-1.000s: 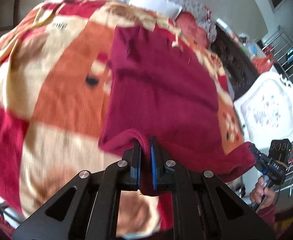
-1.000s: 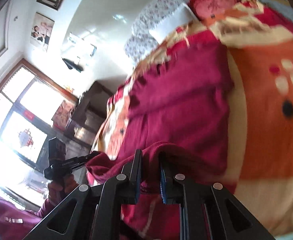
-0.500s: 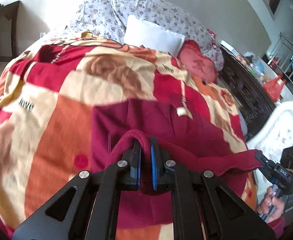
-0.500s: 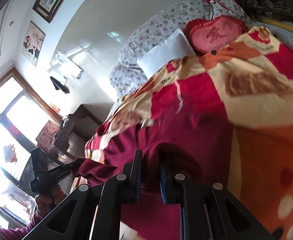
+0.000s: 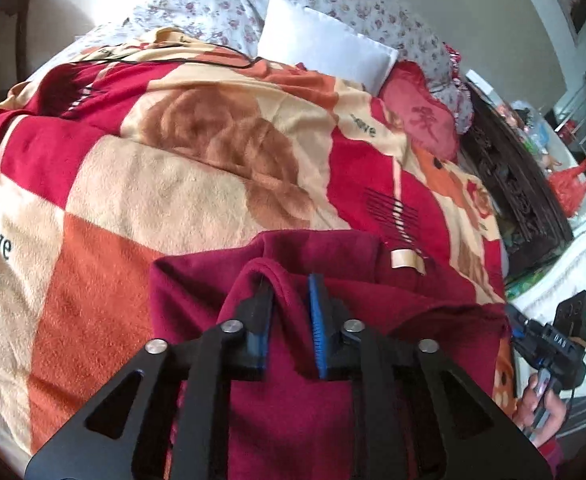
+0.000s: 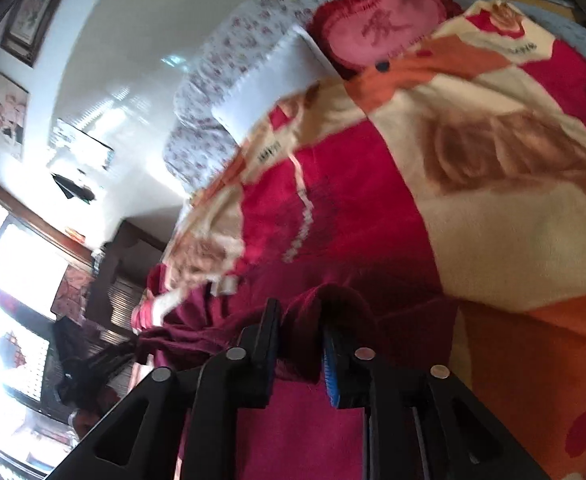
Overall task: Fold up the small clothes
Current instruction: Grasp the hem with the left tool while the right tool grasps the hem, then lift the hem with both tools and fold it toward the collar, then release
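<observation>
The dark red garment (image 5: pixel 333 280) lies folded over on the blanket (image 5: pixel 141 184) of the bed. The left tongs (image 5: pixel 291 312) are opening, narrow, with a fold of the garment loose between them. The right tongs (image 6: pixel 299 340) are opening too, cloth hanging between the pads.

Your left wrist camera looks steeply down from the bed's (image 5: pixel 141 184) foot toward the pillows (image 5: pixel 325 48), close over the blanket. Your right one, rolled sideways, faces the same pillows (image 6: pixel 269 80); both share the garment (image 5: pixel 313 420).
</observation>
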Motion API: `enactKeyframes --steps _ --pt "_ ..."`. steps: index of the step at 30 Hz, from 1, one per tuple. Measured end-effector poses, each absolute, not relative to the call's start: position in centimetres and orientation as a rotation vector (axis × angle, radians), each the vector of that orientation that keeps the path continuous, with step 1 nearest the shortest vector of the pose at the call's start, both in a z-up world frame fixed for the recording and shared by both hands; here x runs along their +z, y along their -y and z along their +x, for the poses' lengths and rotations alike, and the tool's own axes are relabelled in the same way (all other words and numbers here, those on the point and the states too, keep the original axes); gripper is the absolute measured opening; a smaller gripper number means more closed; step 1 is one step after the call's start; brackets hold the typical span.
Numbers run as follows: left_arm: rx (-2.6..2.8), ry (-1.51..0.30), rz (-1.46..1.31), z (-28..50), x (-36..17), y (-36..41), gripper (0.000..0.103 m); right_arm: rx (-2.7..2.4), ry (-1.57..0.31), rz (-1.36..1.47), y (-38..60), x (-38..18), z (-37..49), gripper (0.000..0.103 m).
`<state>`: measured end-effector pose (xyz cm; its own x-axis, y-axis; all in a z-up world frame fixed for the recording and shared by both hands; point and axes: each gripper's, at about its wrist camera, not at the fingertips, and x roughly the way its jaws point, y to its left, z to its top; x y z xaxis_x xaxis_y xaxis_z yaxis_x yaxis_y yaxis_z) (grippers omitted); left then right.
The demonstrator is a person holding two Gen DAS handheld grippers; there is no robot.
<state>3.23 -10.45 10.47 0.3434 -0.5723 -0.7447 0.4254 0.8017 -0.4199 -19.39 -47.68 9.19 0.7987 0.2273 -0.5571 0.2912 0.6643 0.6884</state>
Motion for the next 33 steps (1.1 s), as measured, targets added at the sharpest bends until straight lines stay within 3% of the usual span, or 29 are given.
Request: enactKeyframes --steps 1,2,3,5,8,10,14,24,33 --pt "-0.66 -1.033 -0.171 3.3 10.8 10.1 0.028 -0.051 -0.636 0.86 48.0 9.8 -19.9 0.046" --pt "-0.656 -1.027 -0.177 3.3 11.2 9.8 0.044 -0.08 -0.598 0.858 48.5 10.5 -20.6 0.056" --pt "-0.629 -1.0 -0.178 3.2 11.8 9.3 0.065 -0.101 -0.559 0.86 48.9 11.3 -21.4 0.056" --pt "-0.614 -0.925 -0.214 2.8 13.1 8.2 0.075 -0.06 -0.528 0.855 48.8 12.4 -22.1 0.056" --pt "-0.621 -0.919 -0.207 2.5 13.6 8.4 0.075 -0.025 -0.541 0.769 46.8 13.3 -22.0 0.056" --pt "-0.619 -0.924 -0.185 2.4 13.2 9.2 0.075 -0.009 -0.593 0.676 44.8 13.1 -20.8 0.049" --pt "-0.585 -0.949 -0.108 2.5 11.2 11.6 0.075 -0.031 -0.684 0.543 42.0 11.0 -17.3 0.044" --pt "-0.411 -1.001 -0.05 7.0 6.1 13.7 0.076 -0.199 -0.749 0.535 45.1 6.0 -11.6 0.044" --pt "-0.442 -0.979 -0.055 5.1 8.0 11.7 0.076 -0.151 -0.724 0.547 44.0 9.2 -15.5 0.044"
